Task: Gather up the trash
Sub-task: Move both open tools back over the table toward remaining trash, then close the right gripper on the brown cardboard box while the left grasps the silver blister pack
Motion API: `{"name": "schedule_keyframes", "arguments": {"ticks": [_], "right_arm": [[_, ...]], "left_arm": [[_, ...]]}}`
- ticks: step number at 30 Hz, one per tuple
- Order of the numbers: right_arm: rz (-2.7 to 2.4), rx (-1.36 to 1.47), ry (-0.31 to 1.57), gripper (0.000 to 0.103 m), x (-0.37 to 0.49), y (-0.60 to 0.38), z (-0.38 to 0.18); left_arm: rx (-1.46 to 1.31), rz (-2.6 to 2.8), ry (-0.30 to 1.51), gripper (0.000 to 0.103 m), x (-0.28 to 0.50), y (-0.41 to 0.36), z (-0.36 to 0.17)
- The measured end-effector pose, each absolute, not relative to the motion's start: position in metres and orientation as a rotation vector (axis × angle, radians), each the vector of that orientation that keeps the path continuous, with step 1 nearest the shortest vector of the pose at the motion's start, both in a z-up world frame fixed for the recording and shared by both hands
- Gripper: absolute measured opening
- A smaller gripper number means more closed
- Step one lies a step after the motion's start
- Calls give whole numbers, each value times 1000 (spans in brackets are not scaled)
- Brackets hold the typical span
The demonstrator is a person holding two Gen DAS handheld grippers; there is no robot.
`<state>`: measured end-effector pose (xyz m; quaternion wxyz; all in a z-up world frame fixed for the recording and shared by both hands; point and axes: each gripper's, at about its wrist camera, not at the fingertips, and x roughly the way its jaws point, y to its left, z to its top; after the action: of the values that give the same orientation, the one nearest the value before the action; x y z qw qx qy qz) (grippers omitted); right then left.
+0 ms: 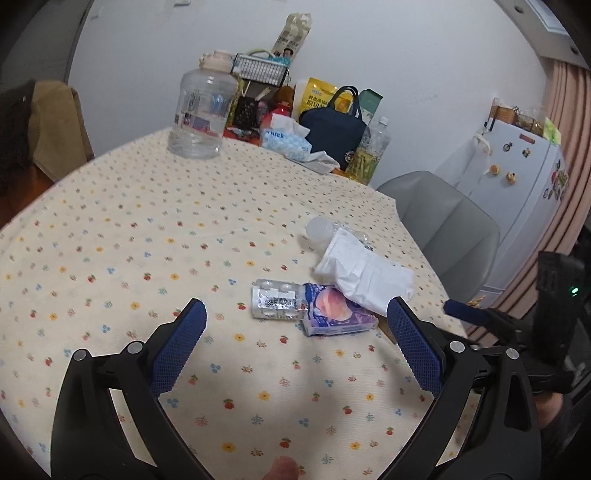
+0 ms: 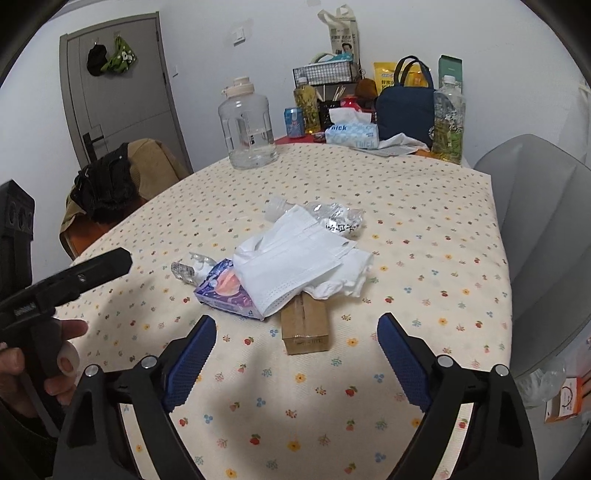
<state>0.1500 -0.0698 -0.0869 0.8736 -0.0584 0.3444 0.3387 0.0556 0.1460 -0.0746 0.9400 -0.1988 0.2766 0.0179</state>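
Tablecloth (image 2: 424,206) near edge bare | trash pile (image 2: 295,258) central | both tongs spread, empty

White walls (image 2: 258,22) closed the room in. A grey door (image 2: 122,74) stood at the far left with dark and green things hung on it, a light switch (image 2: 239,35) beside it. The worktop (image 2: 424,229) wore a cream flowered cloth. A grey chair (image 1: 443,221) sat at its right, a white fridge (image 1: 517,177) and pink curtain (image 1: 569,110) beyond.
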Motion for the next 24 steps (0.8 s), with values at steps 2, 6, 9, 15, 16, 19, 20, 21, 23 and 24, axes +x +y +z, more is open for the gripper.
{"name": "schedule_keyframes", "arguments": {"ticks": [2, 6, 9, 15, 16, 19, 20, 21, 23, 24], "right_arm": [[702, -134, 738, 82, 155, -65, -94], [691, -153, 795, 62, 166, -56, -106], [684, -164, 820, 32, 168, -55, -109], [690, -156, 815, 32, 159, -63, -106], [688, -150, 808, 32, 157, -67, -104], [680, -137, 797, 32, 153, -77, -100], [678, -132, 795, 32, 152, -80, -99], [675, -127, 793, 32, 151, -84, -97], [672, -123, 790, 32, 149, -90, -96], [672, -121, 788, 32, 148, -93, -95]], "left_arm": [[-407, 58, 575, 97, 56, 146, -77], [-376, 76, 581, 97, 57, 143, -81], [-366, 51, 618, 97, 62, 141, -85], [-422, 16, 658, 97, 78, 144, -94], [-434, 20, 674, 97, 83, 145, -97], [-415, 40, 702, 96, 97, 145, -101], [-411, 50, 710, 95, 100, 145, -101], [-405, 55, 722, 91, 105, 145, -103], [-387, 65, 749, 83, 111, 143, -105], [-377, 72, 761, 77, 114, 142, -105]]}}
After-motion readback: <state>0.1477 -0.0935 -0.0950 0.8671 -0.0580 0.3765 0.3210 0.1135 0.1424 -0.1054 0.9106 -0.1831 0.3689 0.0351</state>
